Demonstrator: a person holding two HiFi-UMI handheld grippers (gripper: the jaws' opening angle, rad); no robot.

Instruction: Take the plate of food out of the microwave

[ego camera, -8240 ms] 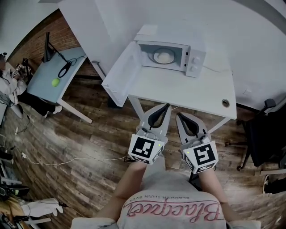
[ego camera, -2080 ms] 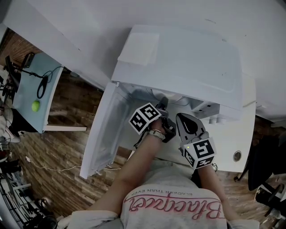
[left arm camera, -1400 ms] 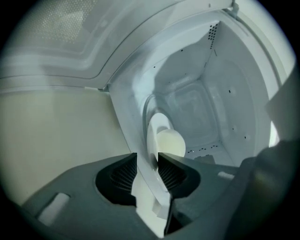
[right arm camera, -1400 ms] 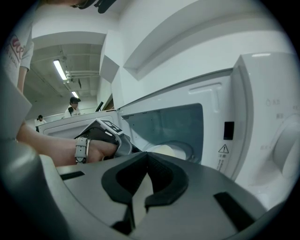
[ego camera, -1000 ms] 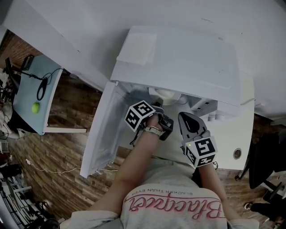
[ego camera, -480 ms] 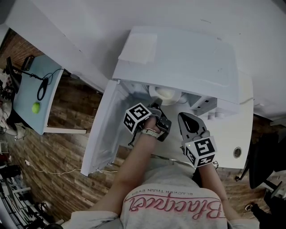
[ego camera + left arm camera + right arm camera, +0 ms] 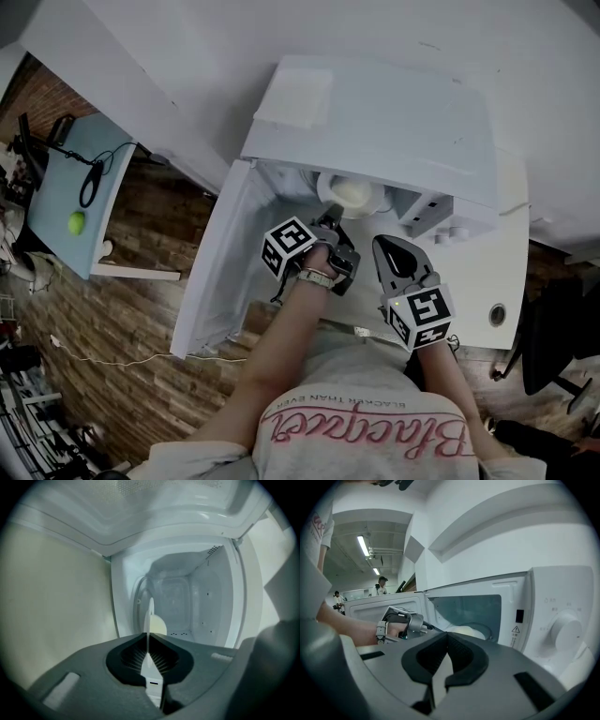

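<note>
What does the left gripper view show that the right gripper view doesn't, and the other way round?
Only the left gripper view: the cavity's back wall, and the plate edge-on between the jaws of the left gripper, which have just been closing and now pinch its rim. Only the right gripper view: the control dial, the warning sticker beside the opening, distant bystanders, and the right gripper shut on nothing. Both: the pale food sitting inside the open microwave.
</note>
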